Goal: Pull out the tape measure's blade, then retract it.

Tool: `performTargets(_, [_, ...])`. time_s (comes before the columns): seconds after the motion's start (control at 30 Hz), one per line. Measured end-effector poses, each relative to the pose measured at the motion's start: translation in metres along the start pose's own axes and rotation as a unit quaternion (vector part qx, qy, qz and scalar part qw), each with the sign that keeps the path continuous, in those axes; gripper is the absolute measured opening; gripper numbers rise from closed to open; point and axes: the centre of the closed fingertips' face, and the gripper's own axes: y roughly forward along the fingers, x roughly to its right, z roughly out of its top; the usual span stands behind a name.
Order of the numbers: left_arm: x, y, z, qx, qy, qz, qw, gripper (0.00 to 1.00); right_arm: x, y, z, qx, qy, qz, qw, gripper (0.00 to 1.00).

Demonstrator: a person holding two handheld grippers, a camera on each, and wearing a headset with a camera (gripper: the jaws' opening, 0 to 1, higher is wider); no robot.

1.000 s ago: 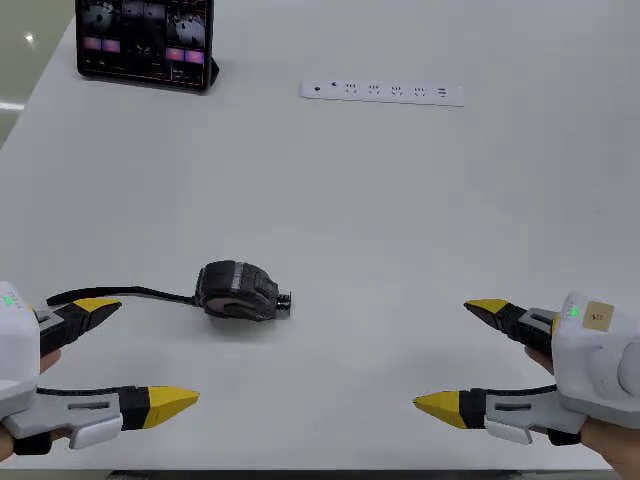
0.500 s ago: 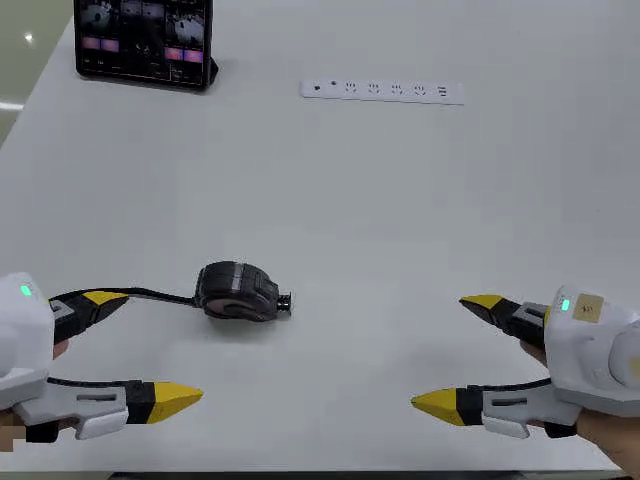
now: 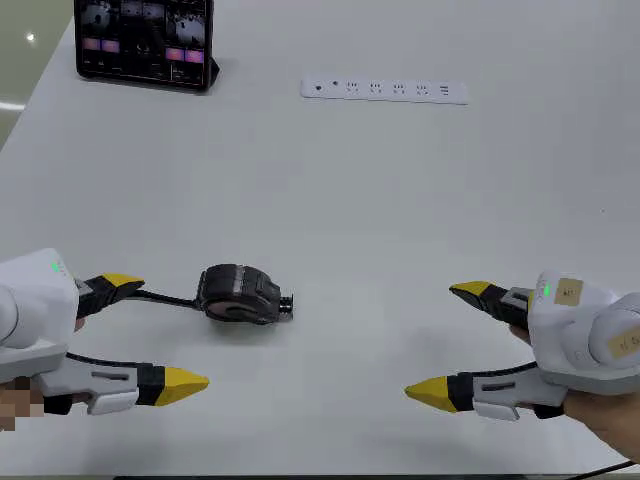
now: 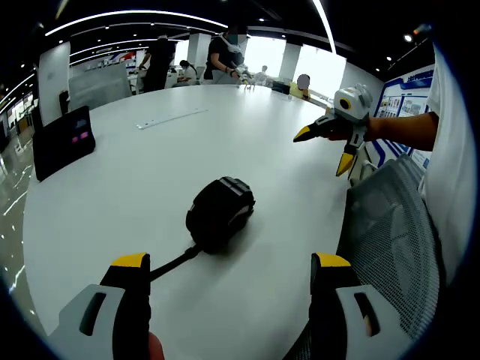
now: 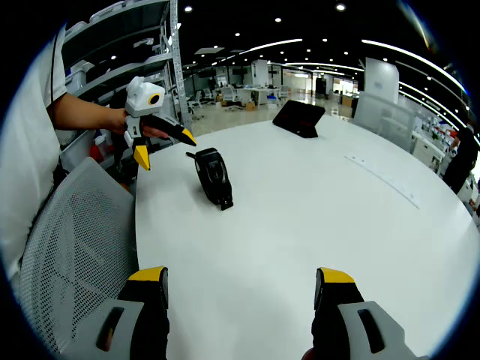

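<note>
2 grippers hang over the near edge of the white table (image 3: pixel 350 200), and neither has anything between its jaws. The left gripper (image 3: pixel 172 332) is spread wide, yellow tips pointing right at the tape measure (image 3: pixel 240 293). The right gripper (image 3: pixel 432 341) is spread just as wide, well apart from the tape measure on the right side, tips pointing left.

The tape measure lies on the table, left of centre and near the person. Its black wrist strap (image 3: pixel 165 296) trails left toward the left gripper's far jaw. The blade's end hook (image 3: pixel 285 303) sits tight at the case mouth on the right, so the blade looks fully in, and by my reading the pull-out isn't started. This is the approach step.

Next move, I'd say: the left gripper needs to close on the case to steady it, while the right crosses the gap, pinches that small hook and draws it to the right. The hook is tiny and low to the table, so the right jaws will want a careful line-up. At the far side, a tablet (image 3: pixel 145 40) and a power strip (image 3: pixel 383 90) lie well out of the way.
</note>
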Motion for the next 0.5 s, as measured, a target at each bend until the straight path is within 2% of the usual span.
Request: performTargets(0.5, [-0.007,0.016,0.003,-0.02,0.021,-0.022,0.9993,0.84,0.003,0.024,0.009,-0.004,-0.022,0.023,0.9995,0.78])
